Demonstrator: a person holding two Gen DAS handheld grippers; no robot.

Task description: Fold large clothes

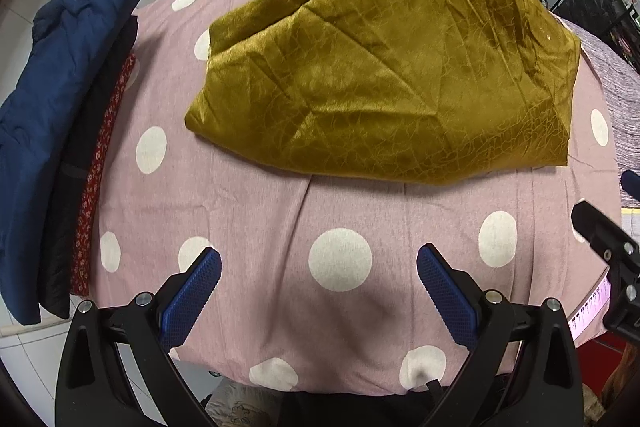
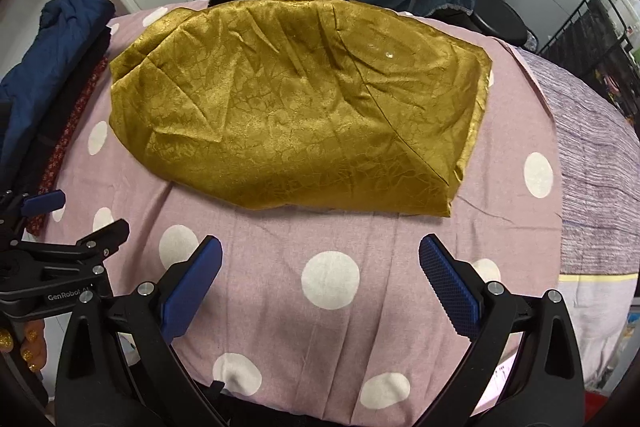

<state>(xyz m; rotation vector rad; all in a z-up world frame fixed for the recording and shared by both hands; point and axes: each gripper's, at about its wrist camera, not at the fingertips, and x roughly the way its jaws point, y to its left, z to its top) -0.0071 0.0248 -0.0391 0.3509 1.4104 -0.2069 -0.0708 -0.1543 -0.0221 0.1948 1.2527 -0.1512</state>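
Currently the gold garment [image 1: 380, 67] lies partly folded at frame centre on the dotted pink cover [image 1: 340, 259]. Judgement: grip its near hem at both corners and lift evenly. Left gripper [image 1: 318, 279] and right gripper [image 2: 320, 277] both gape wide, empty, touching nothing.

Table covered by a pink cloth with white polka dots [image 1: 248, 211] [image 2: 280, 267]. Centre, toward the far edge: one folded mustard-gold garment [image 1: 384, 75] [image 2: 296, 111], creased, lying flat. Along the left edge: stack of folded clothes [image 1: 60, 131] [image 2: 44, 75], navy on top, black and red-patterned beneath.
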